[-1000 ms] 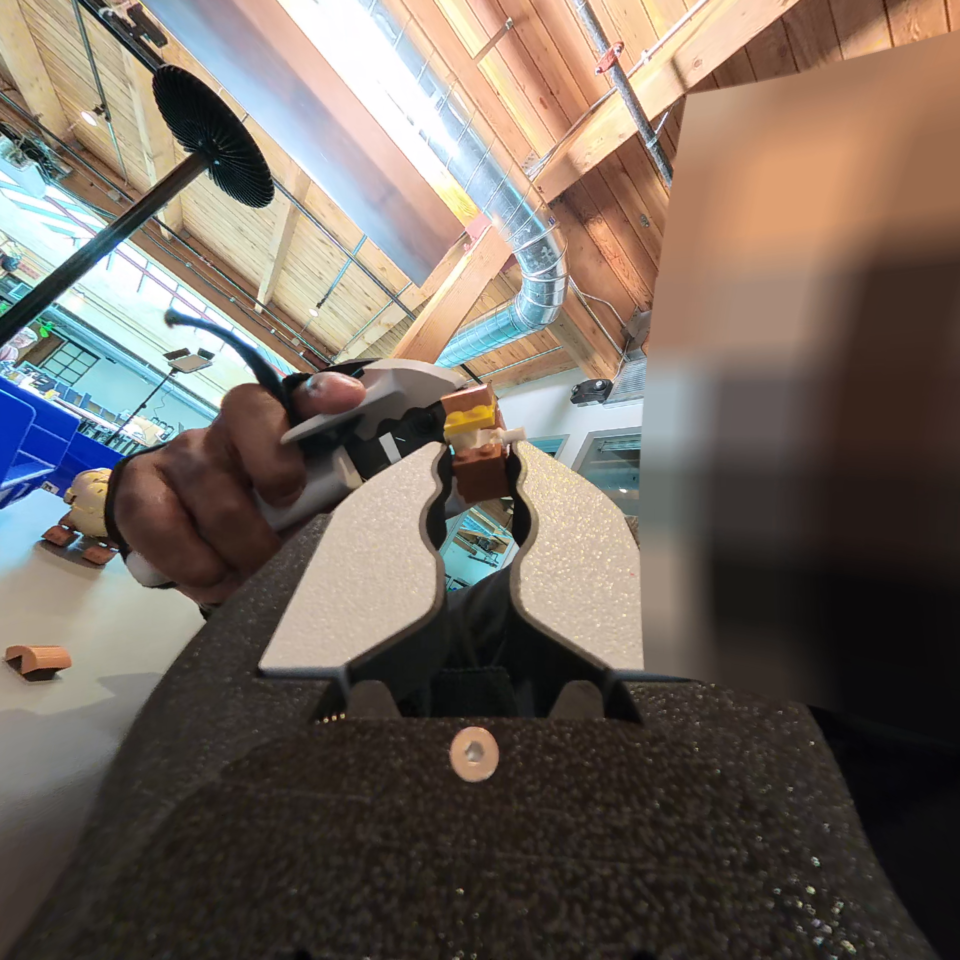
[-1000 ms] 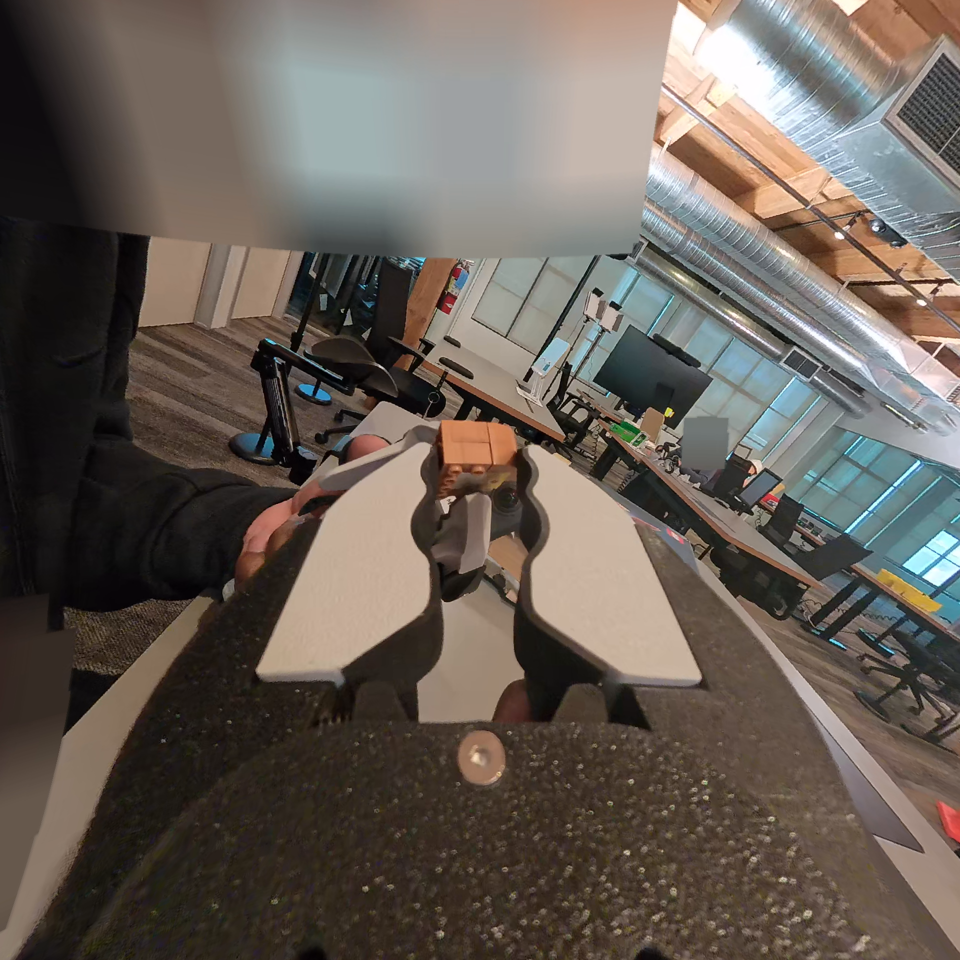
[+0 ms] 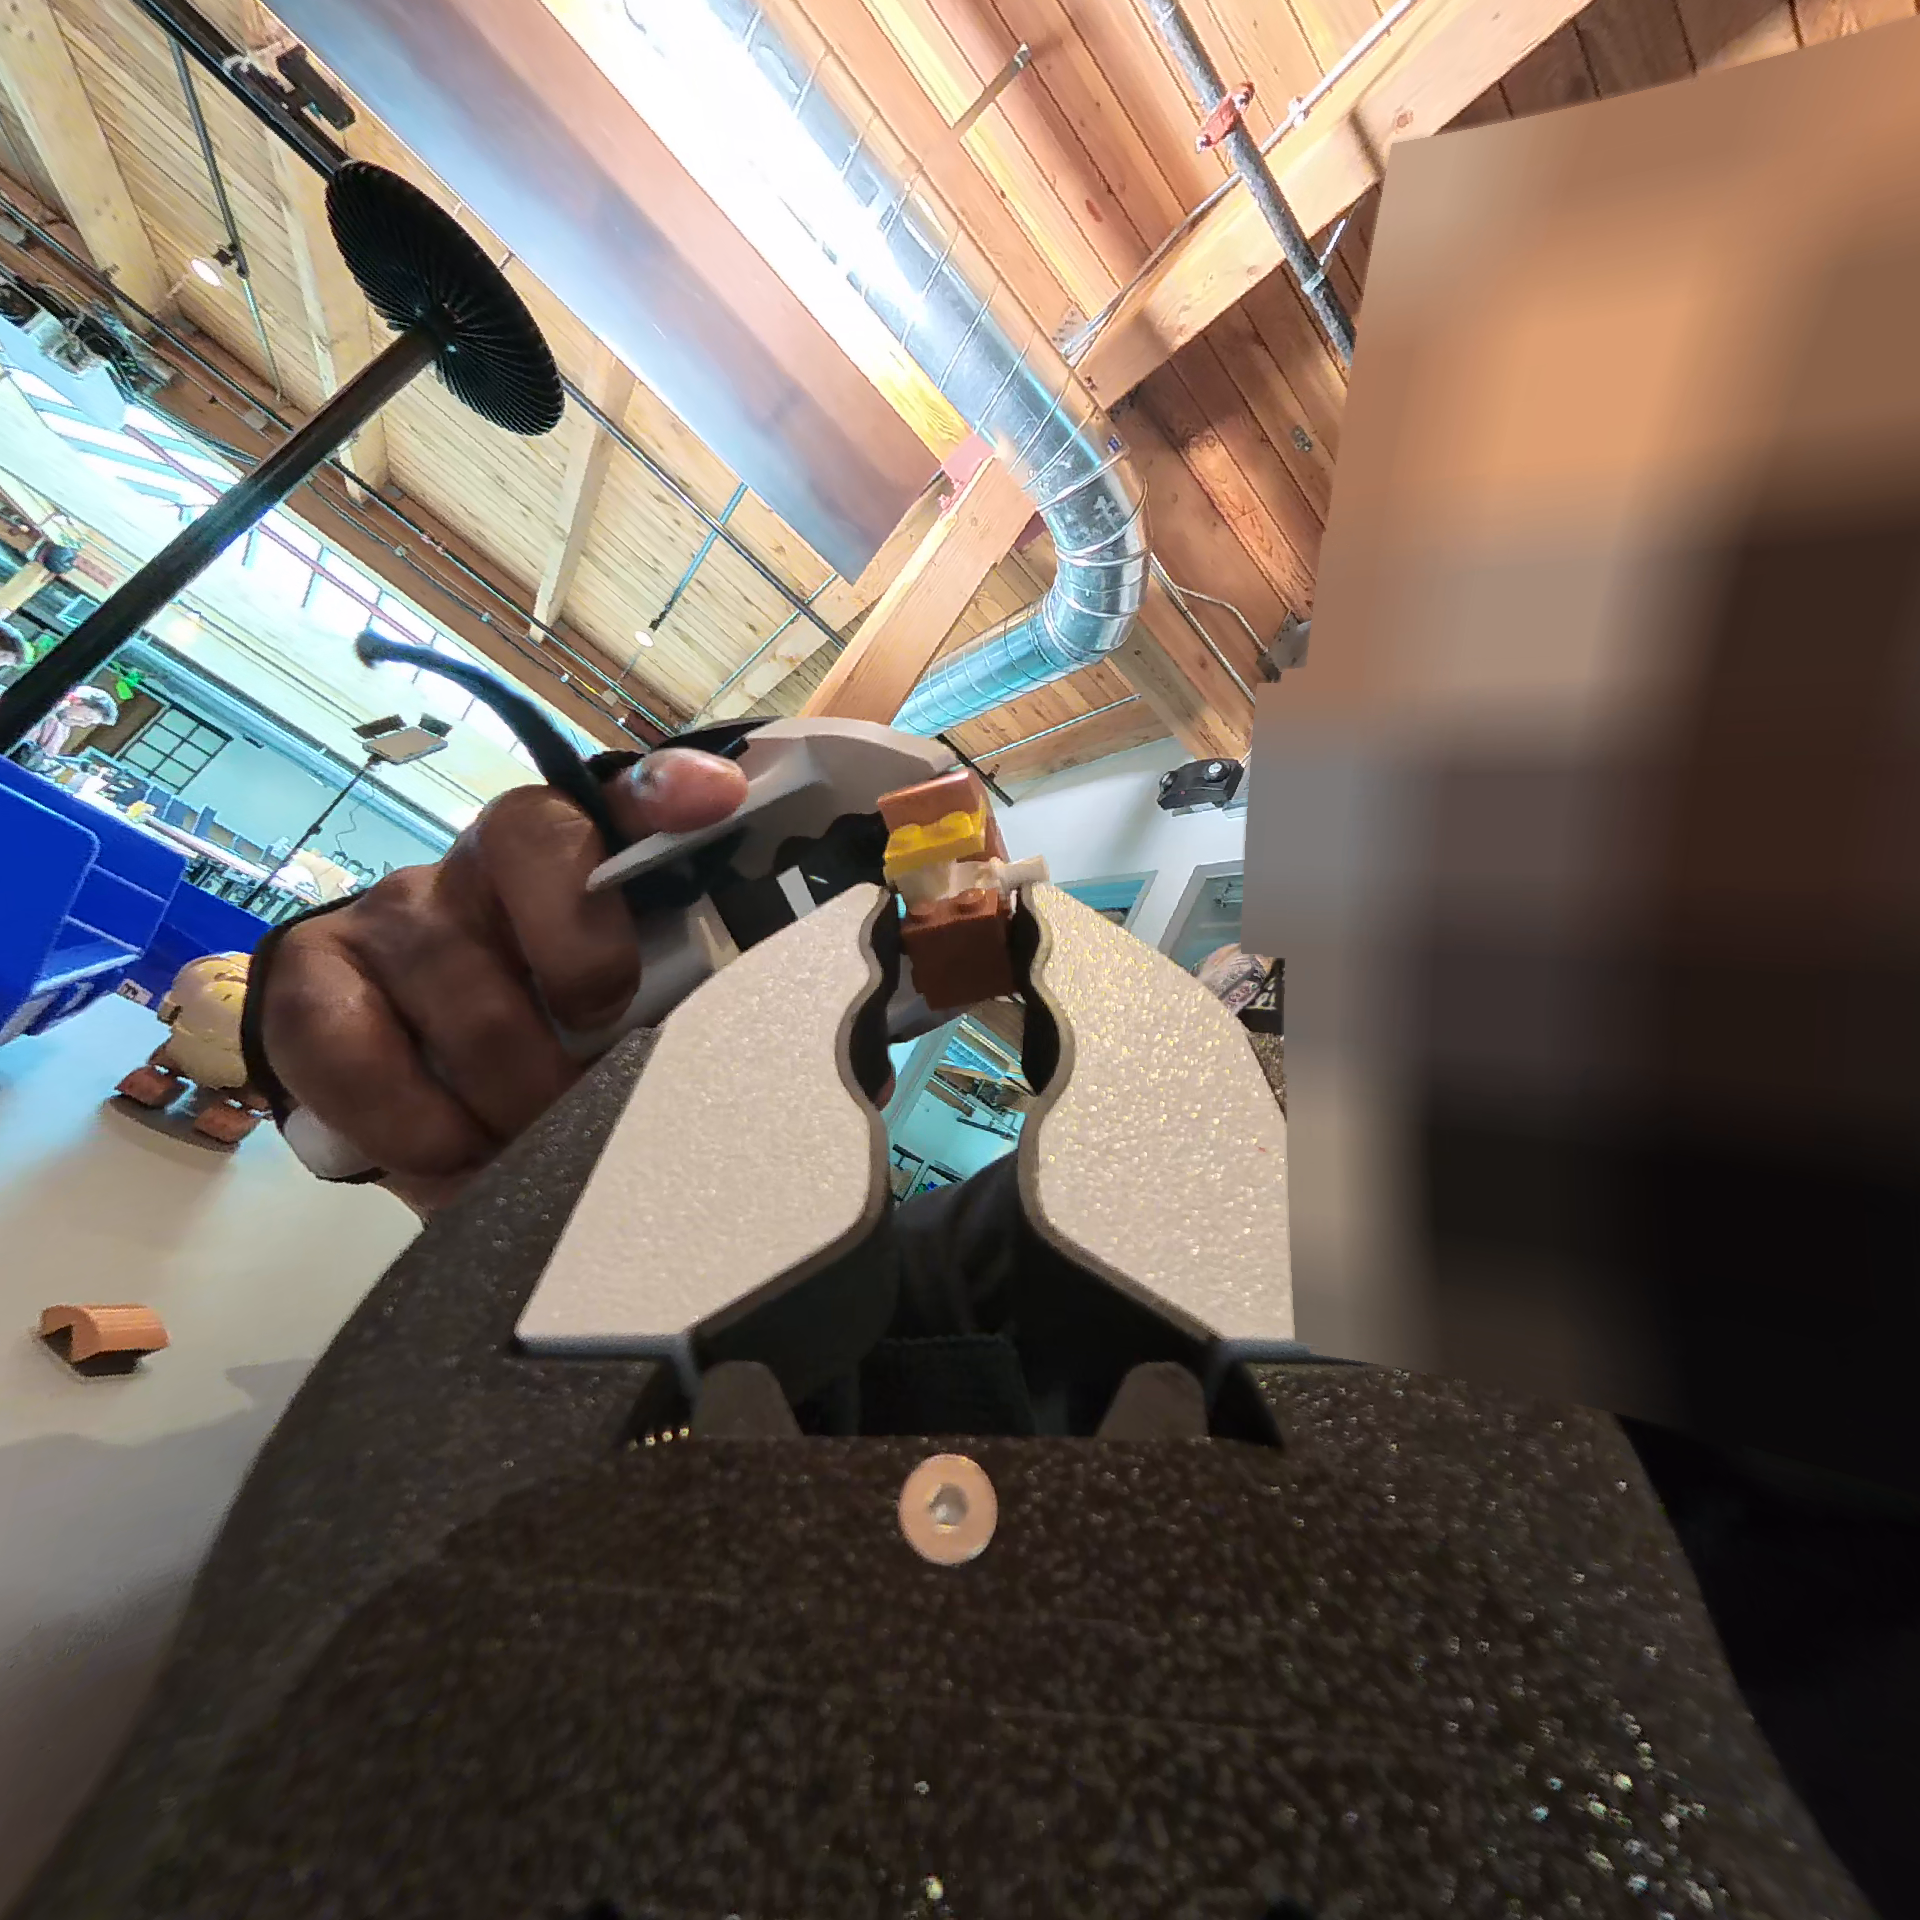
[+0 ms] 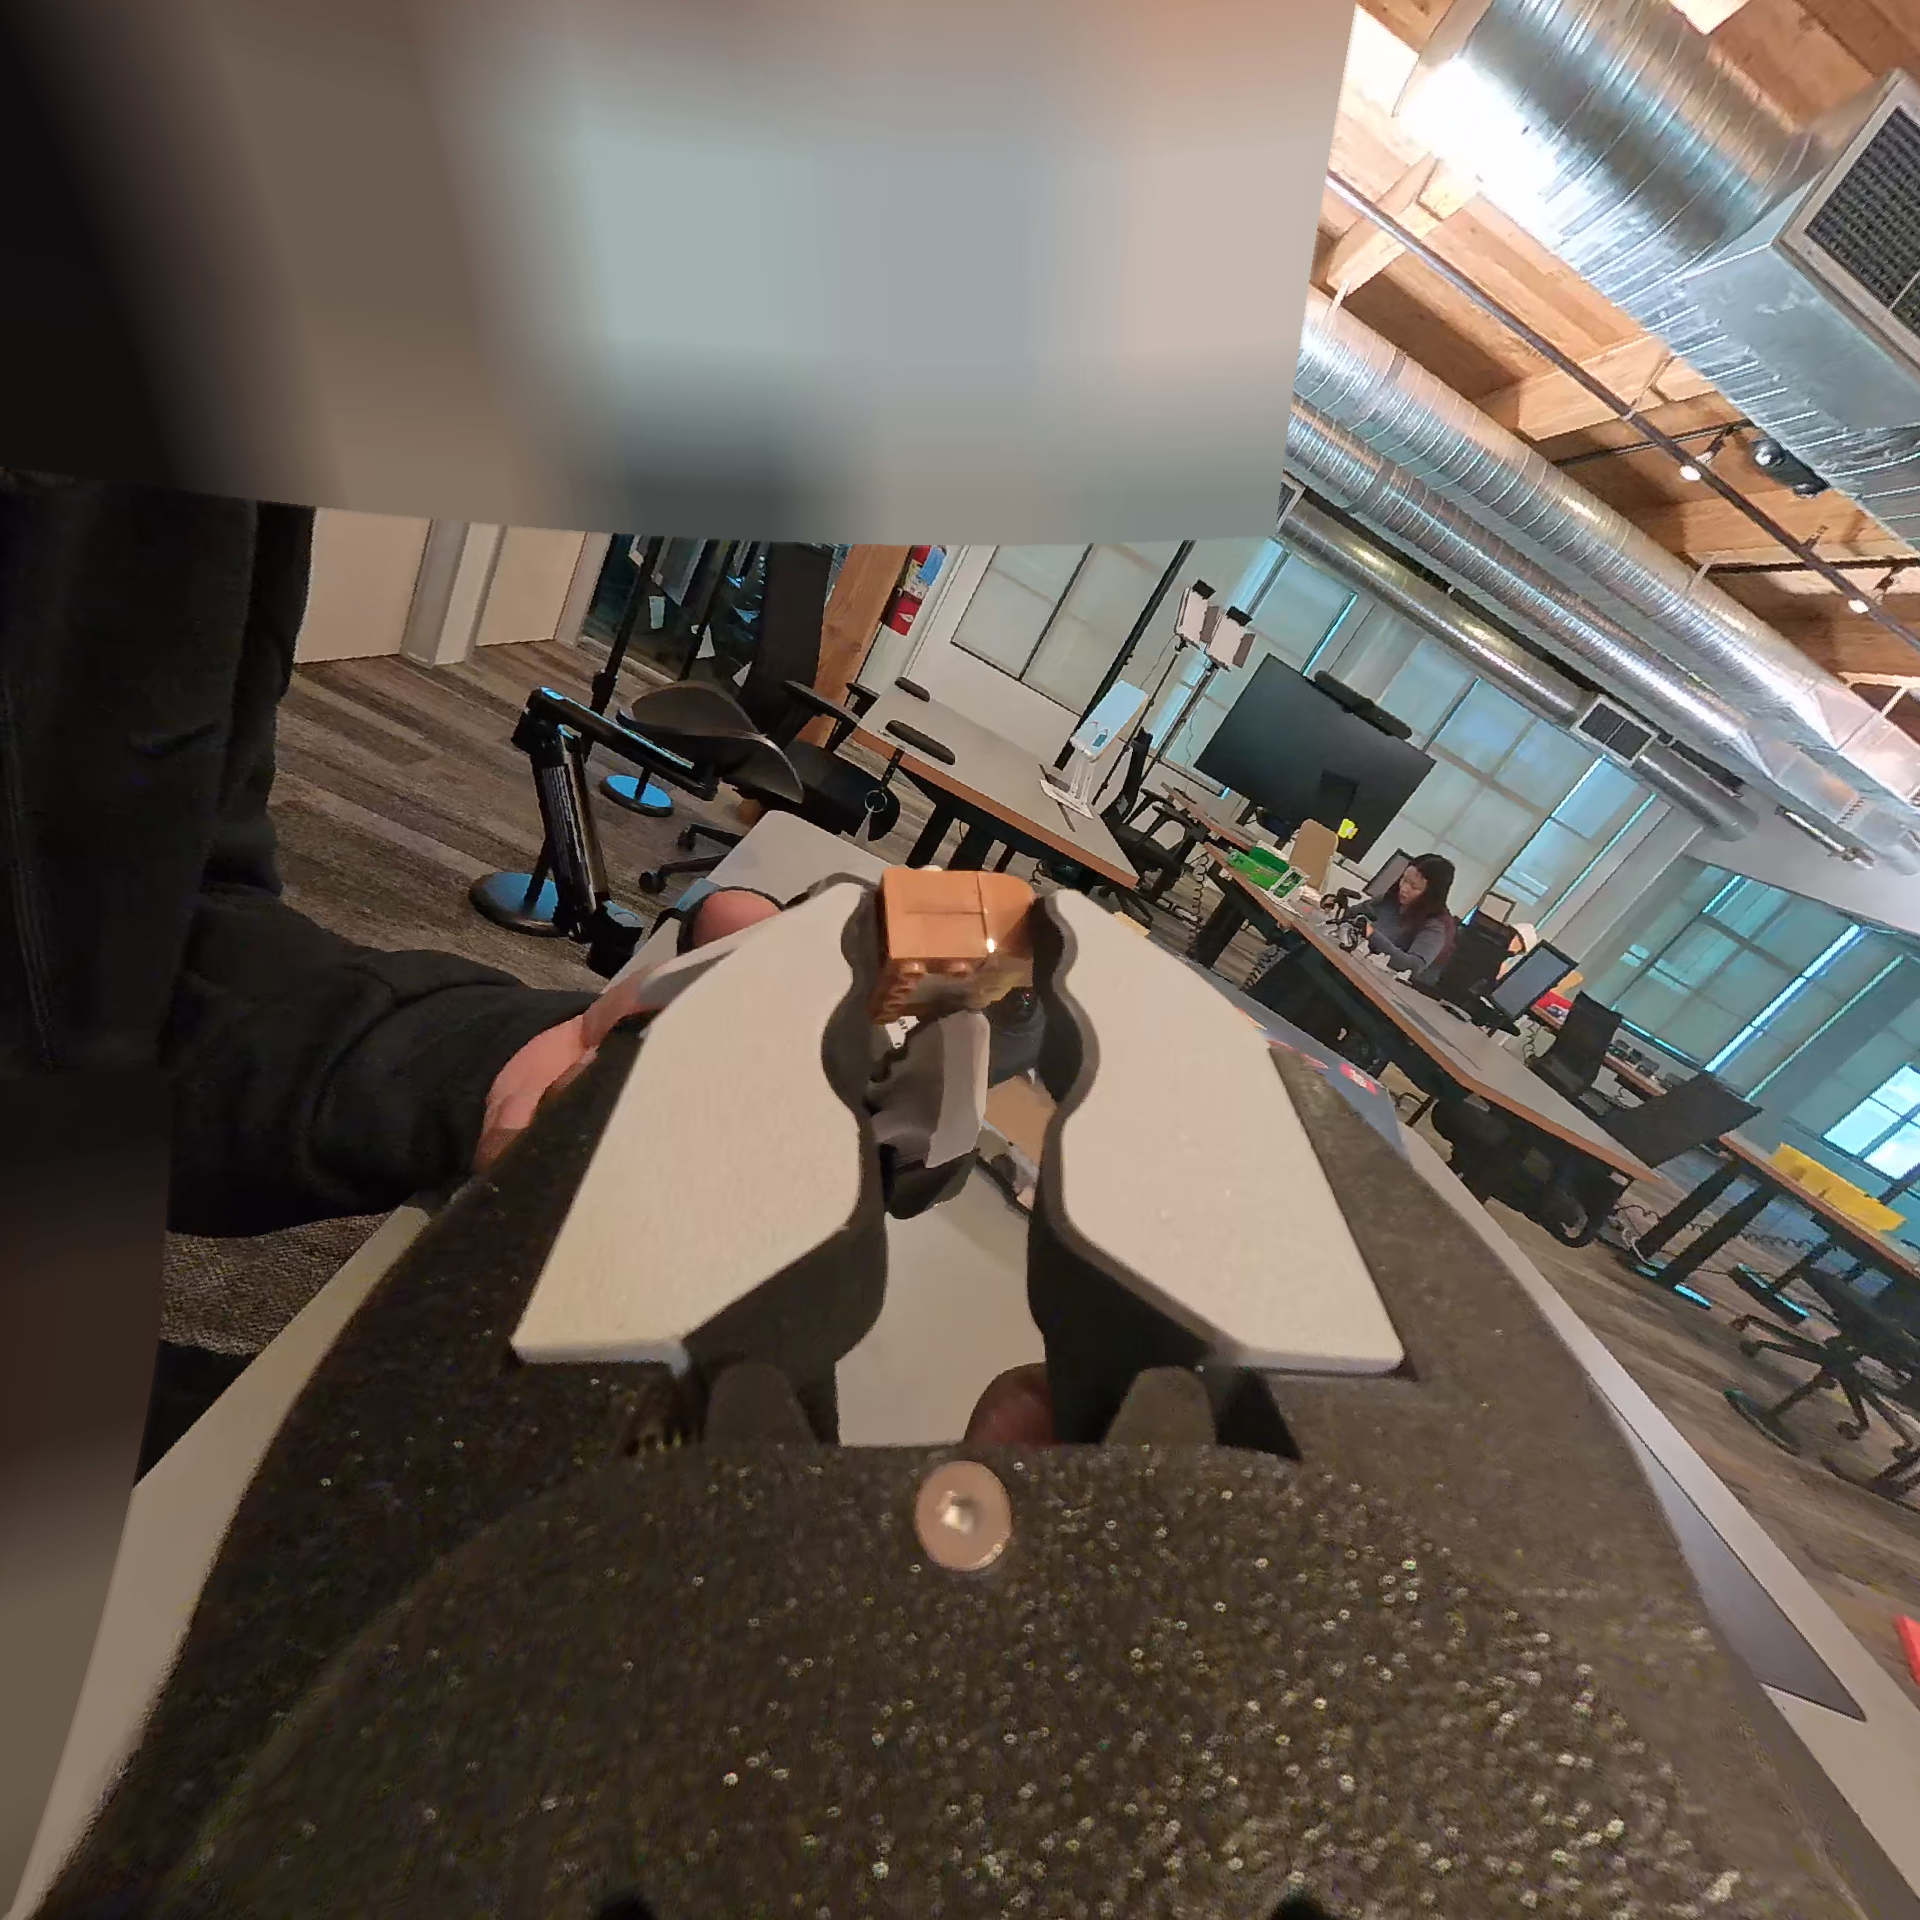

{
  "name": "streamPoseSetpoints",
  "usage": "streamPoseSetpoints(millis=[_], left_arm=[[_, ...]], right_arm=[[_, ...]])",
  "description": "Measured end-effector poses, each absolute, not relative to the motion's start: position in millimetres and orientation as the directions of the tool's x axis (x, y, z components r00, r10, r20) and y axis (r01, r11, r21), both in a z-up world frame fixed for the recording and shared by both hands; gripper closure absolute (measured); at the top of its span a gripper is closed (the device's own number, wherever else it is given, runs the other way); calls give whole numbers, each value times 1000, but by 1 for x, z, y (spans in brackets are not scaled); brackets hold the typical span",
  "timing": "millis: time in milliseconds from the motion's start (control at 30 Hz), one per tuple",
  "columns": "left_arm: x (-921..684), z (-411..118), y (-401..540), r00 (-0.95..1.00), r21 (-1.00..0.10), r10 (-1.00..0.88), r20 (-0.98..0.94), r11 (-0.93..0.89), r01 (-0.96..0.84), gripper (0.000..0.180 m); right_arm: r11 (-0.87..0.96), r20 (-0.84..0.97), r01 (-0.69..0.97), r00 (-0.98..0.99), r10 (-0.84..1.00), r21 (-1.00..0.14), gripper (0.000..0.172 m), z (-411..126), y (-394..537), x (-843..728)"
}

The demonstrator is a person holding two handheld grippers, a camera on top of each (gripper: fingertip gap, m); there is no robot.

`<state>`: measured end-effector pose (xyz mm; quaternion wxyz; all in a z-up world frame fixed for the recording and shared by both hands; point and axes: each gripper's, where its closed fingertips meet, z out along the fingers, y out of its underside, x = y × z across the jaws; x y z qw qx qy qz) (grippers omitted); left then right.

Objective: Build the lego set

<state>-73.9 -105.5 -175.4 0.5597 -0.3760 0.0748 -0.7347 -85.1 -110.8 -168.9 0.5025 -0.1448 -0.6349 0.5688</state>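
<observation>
My left gripper (image 3: 951, 909) is shut on the lower brown brick (image 3: 961, 956) of a small brick assembly, held up in the air. Above that brick sit white and tan pieces, a yellow plate (image 3: 930, 840) and an upper brown block (image 3: 930, 802). In the left wrist view my right gripper (image 3: 831, 800), held by a hand (image 3: 416, 987), closes on that upper block from the far side. In the right wrist view my right gripper (image 4: 951, 935) is shut on the brown block (image 4: 940, 925). A grey finger (image 4: 951, 1091) of the left gripper shows just behind and below it.
On the grey table (image 3: 156, 1226) lie a brown arch piece (image 3: 104, 1335) and a tan-and-brown brick figure (image 3: 203, 1013), with a blue bin (image 3: 52, 883) behind. A black stand with a disc (image 3: 447, 301) rises at the left. Desks, chairs and a seated person (image 4: 1408, 925) are far off. Left and right tips are no more than a few centimetres apart.
Both grippers stay closed on the same small brick assembly. It sits slightly lower in the right wrist view. Nothing else has visibly moved.
</observation>
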Motion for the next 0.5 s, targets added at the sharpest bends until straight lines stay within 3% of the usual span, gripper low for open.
streamPoseSetpoints(millis=[133,233,500], left_arm=[[-76,-178,-101,-50,-536,-874,484,-341,772,161],[-80,-179,-98,-40,-524,-863,503,-342,780,161],[-75,-184,-93,-26,-530,-844,536,-360,767,160]], right_arm=[[293,449,-375,-450,772,-880,143,-170,-107,-86],[247,406,-359,-486,774,-900,132,-172,-104,-86],[309,441,-337,-454,774,-889,139,-179,-101,-91]])
